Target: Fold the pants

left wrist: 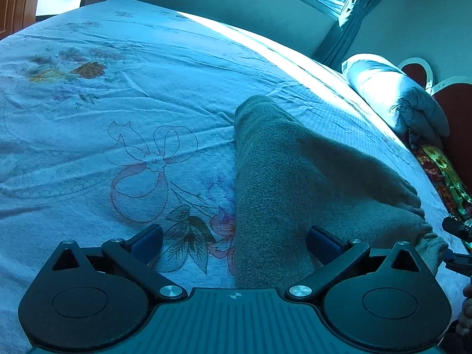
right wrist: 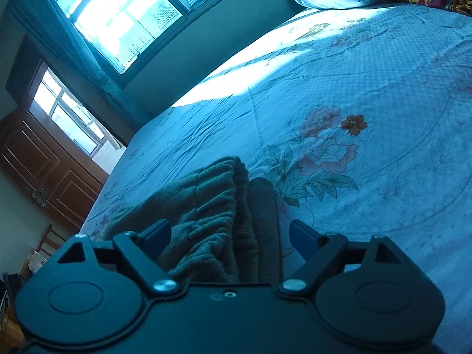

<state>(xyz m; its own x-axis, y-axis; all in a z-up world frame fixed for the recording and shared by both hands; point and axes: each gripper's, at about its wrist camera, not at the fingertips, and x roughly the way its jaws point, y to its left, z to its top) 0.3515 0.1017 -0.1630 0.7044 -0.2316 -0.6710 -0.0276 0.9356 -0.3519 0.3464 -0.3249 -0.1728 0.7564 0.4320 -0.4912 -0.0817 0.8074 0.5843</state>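
Observation:
Grey-green fleece pants [left wrist: 295, 171] lie on the flowered bed sheet [left wrist: 118, 103], stretched away from me in the left wrist view. My left gripper [left wrist: 234, 243] is open, its jaws spread over the near end of the pants. In the right wrist view the gathered waistband end of the pants [right wrist: 218, 206] lies bunched between the jaws of my right gripper [right wrist: 230, 236], which is open. The right gripper's tip also shows at the right edge of the left wrist view [left wrist: 458, 236].
A pillow [left wrist: 392, 94] and a bright patterned cloth [left wrist: 442, 174] lie at the head of the bed by the red headboard [left wrist: 454, 109]. A window with curtains [right wrist: 124, 17] and a wooden door [right wrist: 44, 162] are beyond the bed.

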